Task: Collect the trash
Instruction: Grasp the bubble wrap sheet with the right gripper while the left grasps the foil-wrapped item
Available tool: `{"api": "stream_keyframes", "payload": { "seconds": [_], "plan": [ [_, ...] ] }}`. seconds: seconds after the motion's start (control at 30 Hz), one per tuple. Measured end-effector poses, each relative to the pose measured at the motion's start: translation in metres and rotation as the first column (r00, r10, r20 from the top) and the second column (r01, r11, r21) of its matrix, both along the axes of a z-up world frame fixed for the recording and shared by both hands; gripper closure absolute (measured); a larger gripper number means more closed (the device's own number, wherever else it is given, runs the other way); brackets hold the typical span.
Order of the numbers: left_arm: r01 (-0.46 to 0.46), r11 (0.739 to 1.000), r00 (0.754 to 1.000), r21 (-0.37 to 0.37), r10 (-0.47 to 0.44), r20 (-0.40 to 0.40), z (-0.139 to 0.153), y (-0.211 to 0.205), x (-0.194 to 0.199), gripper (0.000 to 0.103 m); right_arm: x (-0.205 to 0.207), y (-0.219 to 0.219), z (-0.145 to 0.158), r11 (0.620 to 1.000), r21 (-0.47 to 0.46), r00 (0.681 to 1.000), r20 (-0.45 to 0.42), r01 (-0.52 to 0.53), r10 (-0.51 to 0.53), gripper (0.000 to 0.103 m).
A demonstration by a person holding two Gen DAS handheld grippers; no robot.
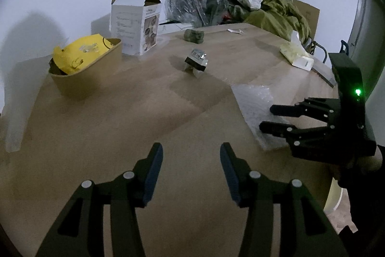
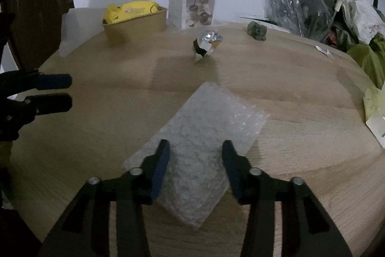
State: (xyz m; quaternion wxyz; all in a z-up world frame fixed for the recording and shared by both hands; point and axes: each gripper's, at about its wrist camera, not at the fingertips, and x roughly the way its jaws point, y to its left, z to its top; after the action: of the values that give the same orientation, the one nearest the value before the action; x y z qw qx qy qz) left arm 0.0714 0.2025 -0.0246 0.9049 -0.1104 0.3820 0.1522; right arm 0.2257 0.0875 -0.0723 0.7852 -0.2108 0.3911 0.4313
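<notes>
Bubble wrap sheet flat on table under right gripper (jaws apart); left gripper apart, foil wrapper at 12.

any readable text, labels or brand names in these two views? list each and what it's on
None can be read.
White carton: printed lines and a cookware picture, too blurred.
Yellow bag in the brown bin: dark markings, illegible.
Pale packet at the table's edge: small dark mark, too small.
Bubble wrap under the open right gripper: no print visible.
</notes>
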Motion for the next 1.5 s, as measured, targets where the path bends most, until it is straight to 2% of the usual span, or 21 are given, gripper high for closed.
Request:
{"api": "stream_keyframes", "payload": {
  "seconds": [0.1,0.2,0.47,0.6,0.97,1.1,1.17,1.4,1.5],
  "plan": [
    [0.010,1.000,1.000,0.008,-0.010,-0.009,0.001,0.000,0.006,0.053,0.003,-0.004,0.000,1.000,0.012,1.000,-0.005,-0.012,0.012,0.084],
    [0.018,1.000,1.000,0.009,-0.017,-0.017,0.002,-0.001,0.013,0.053,0.010,-0.009,0.001,0.999,0.032,1.000,-0.025,-0.015,0.016,0.092],
    [0.035,0.999,0.999,-0.031,-0.036,-0.034,-0.002,0.006,0.047,0.053,0.031,-0.033,0.019,0.991,0.130,0.998,-0.056,0.033,-0.026,0.093],
    [0.057,0.998,0.998,-0.027,-0.058,-0.038,-0.004,0.007,0.072,0.053,0.051,-0.049,0.027,0.984,0.159,0.996,-0.061,0.080,-0.071,0.092],
    [0.085,0.996,0.991,-0.018,-0.087,-0.103,-0.014,0.031,0.147,0.053,0.101,-0.060,0.036,0.978,0.150,0.990,-0.046,0.142,-0.137,0.092],
    [0.071,0.997,0.991,0.028,-0.067,-0.112,-0.016,0.042,0.173,0.042,0.118,-0.059,0.035,0.977,0.153,0.988,-0.045,0.150,-0.145,0.092],
    [0.060,0.997,0.991,0.048,-0.054,-0.119,-0.017,0.047,0.183,0.041,0.125,-0.059,0.034,0.975,0.156,0.987,-0.046,0.157,-0.152,0.092],
    [0.035,0.997,0.990,0.073,-0.025,-0.140,-0.029,0.060,0.204,0.041,0.136,-0.056,0.028,0.974,0.152,0.985,-0.053,0.170,-0.163,0.092],
    [0.043,0.998,0.990,0.055,-0.035,-0.136,-0.031,0.064,0.205,0.041,0.137,-0.056,0.028,0.973,0.153,0.985,-0.053,0.171,-0.165,0.092]
  ]
}}
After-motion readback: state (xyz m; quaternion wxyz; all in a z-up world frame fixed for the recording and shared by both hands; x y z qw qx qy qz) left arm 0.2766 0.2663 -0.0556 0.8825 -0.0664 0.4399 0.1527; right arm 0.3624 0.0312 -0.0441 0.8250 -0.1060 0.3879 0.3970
